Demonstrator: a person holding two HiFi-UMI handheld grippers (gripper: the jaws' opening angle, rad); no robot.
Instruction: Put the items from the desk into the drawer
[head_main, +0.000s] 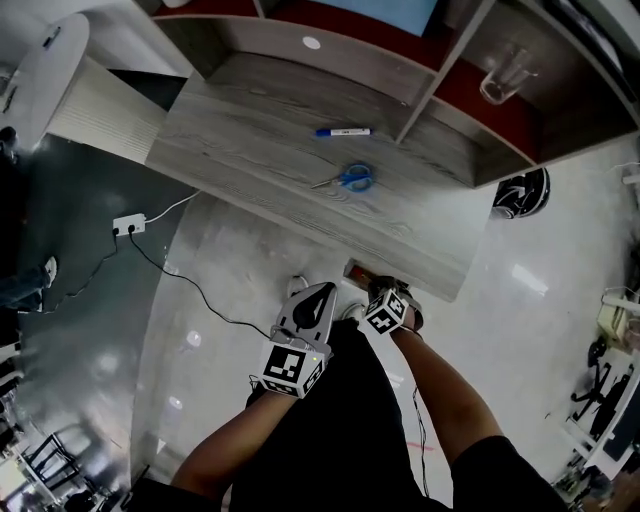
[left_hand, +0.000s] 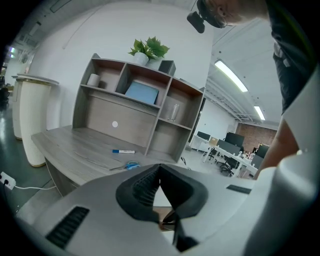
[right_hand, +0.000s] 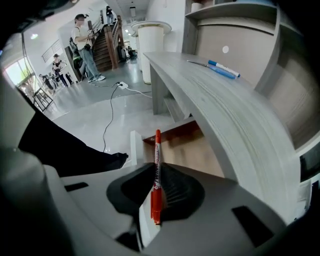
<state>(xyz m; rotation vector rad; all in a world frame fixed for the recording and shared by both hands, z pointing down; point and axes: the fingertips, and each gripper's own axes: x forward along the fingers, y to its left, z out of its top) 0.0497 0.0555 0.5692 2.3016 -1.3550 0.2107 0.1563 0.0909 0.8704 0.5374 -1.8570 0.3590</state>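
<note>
The right gripper (right_hand: 156, 167) is gripping a red marker pen (right_hand: 157, 150) between its fingers, with the pen pointing out over the open drawer (right_hand: 197, 150), which is sitting just under the worktop (head_main: 250, 130) edge. The left gripper (left_hand: 160, 172) is hanging beside the drawer, its fingers closed together on nothing. The drop-off step looks to be in hand. Next, the right fingers are going to need lowering into the drawer and spreading. A blue marker (head_main: 342, 132) and blue-handled scissors (head_main: 352, 178) are lying well beyond the drawer.

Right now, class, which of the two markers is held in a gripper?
The orange-red marker, clamped in the right gripper near the open drawer; the blue-capped marker lies free on the desk.
</note>
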